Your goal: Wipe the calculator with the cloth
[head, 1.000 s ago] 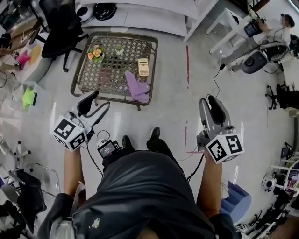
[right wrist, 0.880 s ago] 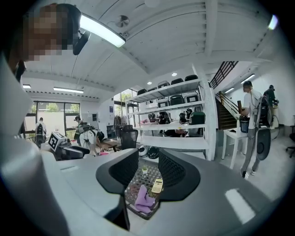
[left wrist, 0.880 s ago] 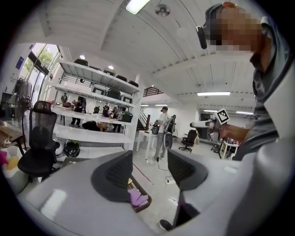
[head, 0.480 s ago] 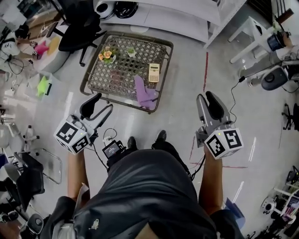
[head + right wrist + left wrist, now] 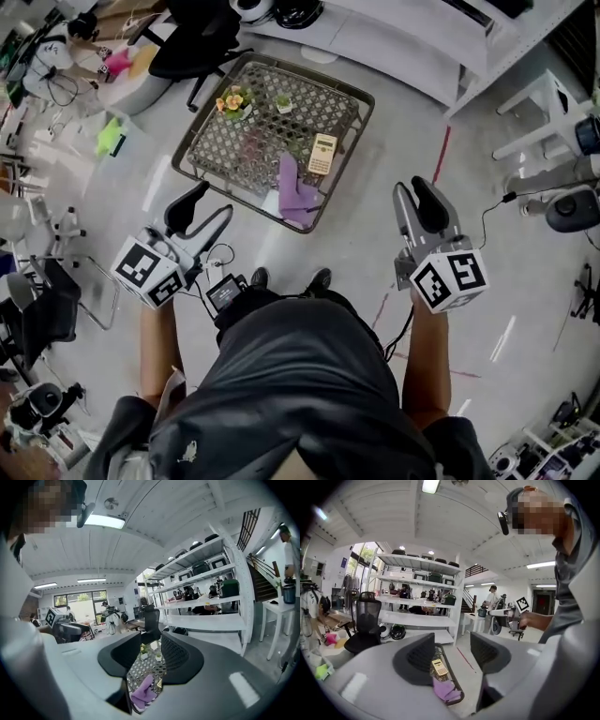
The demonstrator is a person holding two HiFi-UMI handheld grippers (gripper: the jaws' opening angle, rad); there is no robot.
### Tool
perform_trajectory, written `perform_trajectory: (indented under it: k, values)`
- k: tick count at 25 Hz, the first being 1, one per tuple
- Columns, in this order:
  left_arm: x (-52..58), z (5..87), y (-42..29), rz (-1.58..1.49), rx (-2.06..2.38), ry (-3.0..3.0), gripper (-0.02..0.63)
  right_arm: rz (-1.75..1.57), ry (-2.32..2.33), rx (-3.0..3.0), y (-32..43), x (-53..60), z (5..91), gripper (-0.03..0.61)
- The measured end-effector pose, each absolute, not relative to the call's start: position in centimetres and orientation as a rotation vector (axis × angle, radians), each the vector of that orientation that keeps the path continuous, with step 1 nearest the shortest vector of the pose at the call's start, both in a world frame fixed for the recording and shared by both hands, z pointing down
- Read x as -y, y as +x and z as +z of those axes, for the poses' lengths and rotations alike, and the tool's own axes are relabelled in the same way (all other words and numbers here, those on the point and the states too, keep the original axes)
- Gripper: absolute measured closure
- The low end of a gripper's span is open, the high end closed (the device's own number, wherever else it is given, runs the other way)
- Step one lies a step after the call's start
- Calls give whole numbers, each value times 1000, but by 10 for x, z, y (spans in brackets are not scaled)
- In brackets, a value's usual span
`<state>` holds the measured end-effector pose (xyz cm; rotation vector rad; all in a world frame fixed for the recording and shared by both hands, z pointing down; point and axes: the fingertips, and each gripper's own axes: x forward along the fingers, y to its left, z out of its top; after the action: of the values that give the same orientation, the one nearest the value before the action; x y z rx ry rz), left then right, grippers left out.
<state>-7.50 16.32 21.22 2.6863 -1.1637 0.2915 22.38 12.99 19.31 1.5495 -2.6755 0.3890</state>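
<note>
A beige calculator (image 5: 322, 154) lies on the low lattice table (image 5: 234, 150), near its right edge. A purple cloth (image 5: 295, 194) is draped over the table's near edge, just below the calculator. My left gripper (image 5: 208, 206) hangs open and empty over the floor, short of the table's near left corner. To the right of the table, my right gripper (image 5: 412, 186) is also open and empty. The left gripper view shows the calculator (image 5: 439, 667) and cloth (image 5: 446, 689) between the jaws, far off. In the right gripper view the cloth (image 5: 143, 691) lies ahead.
A pot of flowers (image 5: 232, 99) and a small plant pot (image 5: 283, 103) stand at the table's far side. A black office chair (image 5: 192, 42) sits beyond the table on the left, and white shelving (image 5: 403, 37) runs along the back. A red floor line (image 5: 439, 150) passes right of the table.
The table with calculator and cloth has shifted right and nearer in the head view as the person turns. Both grippers keep their open jaws and have drifted closer to the table.
</note>
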Motion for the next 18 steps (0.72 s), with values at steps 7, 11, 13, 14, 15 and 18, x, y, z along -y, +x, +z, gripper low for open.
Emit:
perform_trajectory:
  k: [7, 11, 13, 14, 15, 18]
  values:
    - [-165, 223, -73, 321, 1249, 2618, 330, 414, 1419, 2716, 217, -103, 214, 462]
    - [-148, 230, -76, 335, 1221, 2617, 330, 442, 1414, 2705, 207, -95, 224, 462]
    - [-134, 231, -76, 329, 1184, 2635, 329, 450, 1422, 2691, 200, -90, 227, 462]
    - [-126, 232, -75, 330, 1157, 2652, 330, 453, 1432, 2681, 197, -87, 229, 462]
    - [-118, 232, -74, 331, 1126, 2670, 330, 456, 1448, 2667, 194, -85, 229, 462]
    - [-89, 233, -72, 319, 1023, 2722, 329, 459, 1521, 2616, 188, -81, 229, 462]
